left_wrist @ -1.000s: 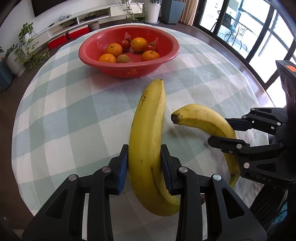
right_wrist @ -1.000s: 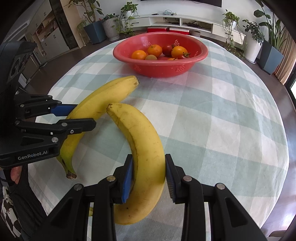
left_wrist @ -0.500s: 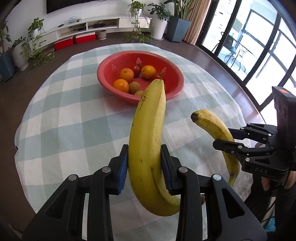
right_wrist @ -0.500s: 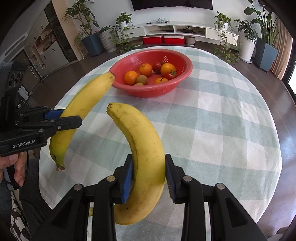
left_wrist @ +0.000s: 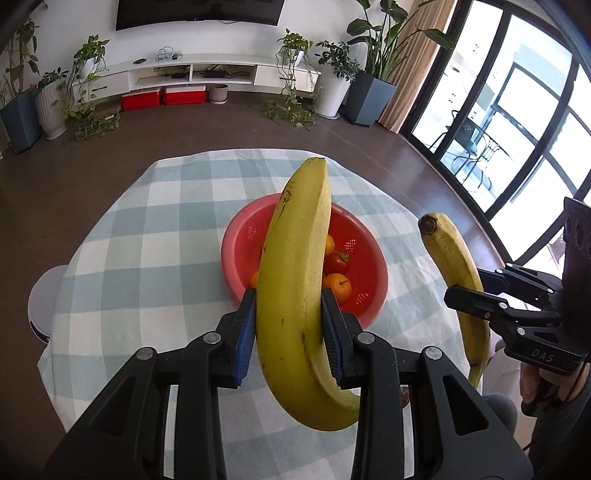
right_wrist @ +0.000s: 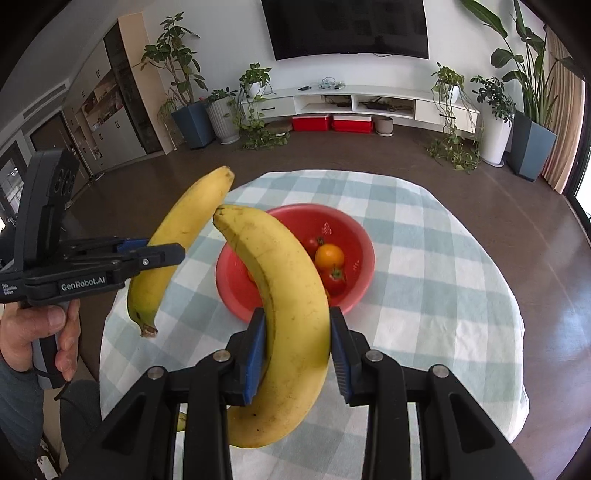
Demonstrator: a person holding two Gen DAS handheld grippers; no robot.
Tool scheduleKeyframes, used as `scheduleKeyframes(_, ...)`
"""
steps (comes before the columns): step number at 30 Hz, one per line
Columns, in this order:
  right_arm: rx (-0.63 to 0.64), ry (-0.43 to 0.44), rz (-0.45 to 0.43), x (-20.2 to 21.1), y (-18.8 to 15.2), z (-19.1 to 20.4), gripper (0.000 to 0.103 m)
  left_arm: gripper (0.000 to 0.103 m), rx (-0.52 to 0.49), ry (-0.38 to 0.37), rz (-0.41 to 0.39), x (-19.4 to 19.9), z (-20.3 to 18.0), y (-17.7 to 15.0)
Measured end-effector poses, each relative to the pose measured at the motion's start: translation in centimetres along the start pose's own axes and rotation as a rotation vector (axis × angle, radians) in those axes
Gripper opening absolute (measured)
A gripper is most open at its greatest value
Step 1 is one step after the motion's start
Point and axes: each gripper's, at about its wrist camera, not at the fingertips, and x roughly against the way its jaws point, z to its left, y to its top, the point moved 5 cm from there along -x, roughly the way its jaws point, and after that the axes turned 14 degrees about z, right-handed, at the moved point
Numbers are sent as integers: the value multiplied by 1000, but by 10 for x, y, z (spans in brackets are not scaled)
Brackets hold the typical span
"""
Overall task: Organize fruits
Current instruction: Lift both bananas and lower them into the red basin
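Nearest the left wrist camera, the left gripper [left_wrist: 290, 332] is clenched on a large banana [left_wrist: 299, 295], its blue pads pressed against both flanks of the fruit at about mid-length; the banana stands nearly upright, its curved stem end hanging below the jaws and its blunt tip pointing up and away. In the right wrist view the right gripper [right_wrist: 297, 349] grasps a second banana [right_wrist: 288, 314] the same way, blue pads on either side, the fruit arching up and to the left above the jaws. Both bananas are held in the air above the worktop [left_wrist: 147, 258], which is round and covered with a pale green and white checked cloth. Seen from the right wrist camera, the tips of the two bananas nearly meet, though whether they touch cannot be told. A bare hand [right_wrist: 33, 332] grips the handle of the left gripper. Farther out on the cloth sits a red perforated bowl [right_wrist: 354, 240] holding oranges [right_wrist: 330, 255] and tomatoes [right_wrist: 334, 279], partly hidden behind the raised fruit. Beyond the worktop lies a dark floor, then two red storage boxes [right_wrist: 331, 122] under a low white TV console [right_wrist: 369, 99], potted plants [right_wrist: 495, 110], and a wall-mounted television [right_wrist: 345, 27].
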Motion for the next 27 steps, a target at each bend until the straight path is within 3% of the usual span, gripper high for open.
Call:
scheduleKeyframes(9,2,-7,69,-56,53,-10,36,30,30,10,33,-55,2,44)
scheduleKeyframes(19,13,-48,140,-107,65,-21,36,31,52,36,84,-111,19,48)
scheduleKeyframes(27,15,-72,172,-125,62,-24,36,32,37,32,97,-127,17,55)
